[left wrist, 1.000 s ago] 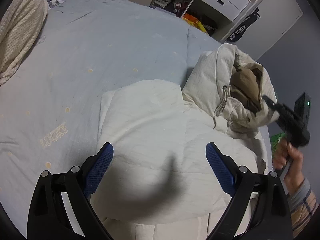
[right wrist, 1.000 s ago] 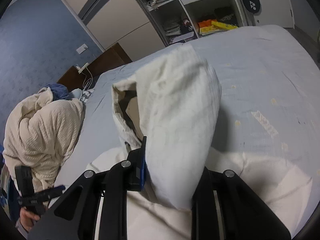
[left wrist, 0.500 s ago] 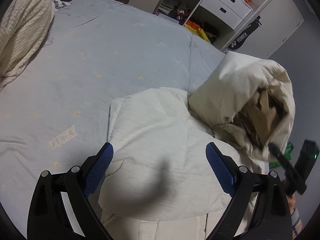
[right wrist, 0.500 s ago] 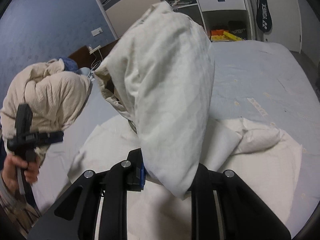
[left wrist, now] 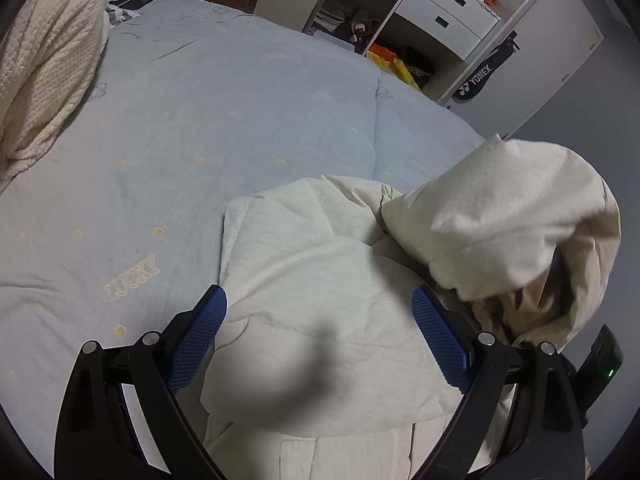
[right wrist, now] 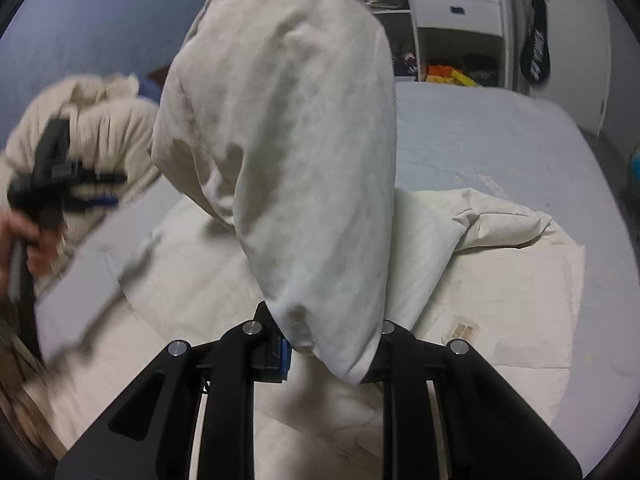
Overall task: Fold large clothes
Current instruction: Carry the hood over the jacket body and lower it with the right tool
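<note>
Since a second ago, the hood end of the coat has risen off the bed and swung up and toward the person, so that it now hangs high at the right of the left wrist view, where before it lay slumped on the mattress.

Largest is the bed (left wrist: 248,120), covered in a pale blue quilt that gives a broad, soft surface for laying out so bulky a garment. On its near part lies the coat (left wrist: 320,300), a cream padded one, its body spread flat and already doubled over itself at one side; flat on the quilt it can probably be squared up before each fold. A knitted blanket (left wrist: 44,80) is bundled at the head of the bed, well apart from the work. Beyond the far side stands a shelf unit (left wrist: 436,12) with white drawers.

The hood (right wrist: 288,140) is lifted clear of the coat's body, most likely so that it can be carried over and laid down on the flat part, shortening the garment. The right gripper (right wrist: 332,354) is pinching the hood's lower edge, the cloth bunched between its jaws and draped up in front of the camera. The left gripper (left wrist: 318,342) is spread wide and holds nothing; it hovers over the flat body of the coat, perhaps ready to press that layer down while the hood comes over.
</note>
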A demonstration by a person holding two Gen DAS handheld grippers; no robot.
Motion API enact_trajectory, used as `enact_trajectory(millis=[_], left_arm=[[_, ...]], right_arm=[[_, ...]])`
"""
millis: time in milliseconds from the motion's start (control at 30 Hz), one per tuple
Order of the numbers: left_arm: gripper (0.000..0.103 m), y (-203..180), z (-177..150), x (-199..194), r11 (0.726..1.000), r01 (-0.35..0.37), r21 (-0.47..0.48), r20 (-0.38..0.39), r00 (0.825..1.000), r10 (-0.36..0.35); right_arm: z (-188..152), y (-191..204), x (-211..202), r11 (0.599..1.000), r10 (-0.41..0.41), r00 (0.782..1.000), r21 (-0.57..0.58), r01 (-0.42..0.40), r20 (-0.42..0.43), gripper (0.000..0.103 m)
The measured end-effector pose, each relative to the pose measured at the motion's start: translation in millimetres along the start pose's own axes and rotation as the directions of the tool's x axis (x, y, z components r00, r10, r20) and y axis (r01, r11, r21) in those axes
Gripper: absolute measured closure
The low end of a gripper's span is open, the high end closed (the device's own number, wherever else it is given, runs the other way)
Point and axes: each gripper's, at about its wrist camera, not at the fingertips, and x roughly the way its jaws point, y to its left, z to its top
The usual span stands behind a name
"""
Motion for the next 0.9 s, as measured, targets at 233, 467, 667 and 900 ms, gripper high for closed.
enact_trajectory(millis=[233, 467, 667, 900], left_arm=[[0.013, -5.8, 0.6, -3.6, 0.998, 0.061, -0.014, 0.021, 0.998, -0.06], [0.013, -37.0, -2.6, -8.9, 0.982, 0.179, 0.06, 0.056, 0.982, -0.182], [0.018, -73.7, -13.8, -4.4, 0.947, 0.257, 0.194, 0.034, 0.963, -0.269], [0.091, -99.9, -30.5, 11.5, 0.889, 0.295, 0.35, -0.118, 0.956, -0.27]], right_arm=[[-21.6, 20.4, 2.9, 0.986, -0.074, 0.997, -0.148, 0.075, 0.011, 0.084], [-33.0, 33.6, 7.5, 0.971, -0.103, 0.994, -0.214, 0.106, 0.023, 0.08], [-39.3, 34.9, 6.1, 0.966, -0.115, 0.993, -0.232, 0.119, 0.028, 0.077], [-52.8, 37.9, -7.9, 0.951, -0.145, 0.989, -0.276, 0.142, 0.008, 0.061]])
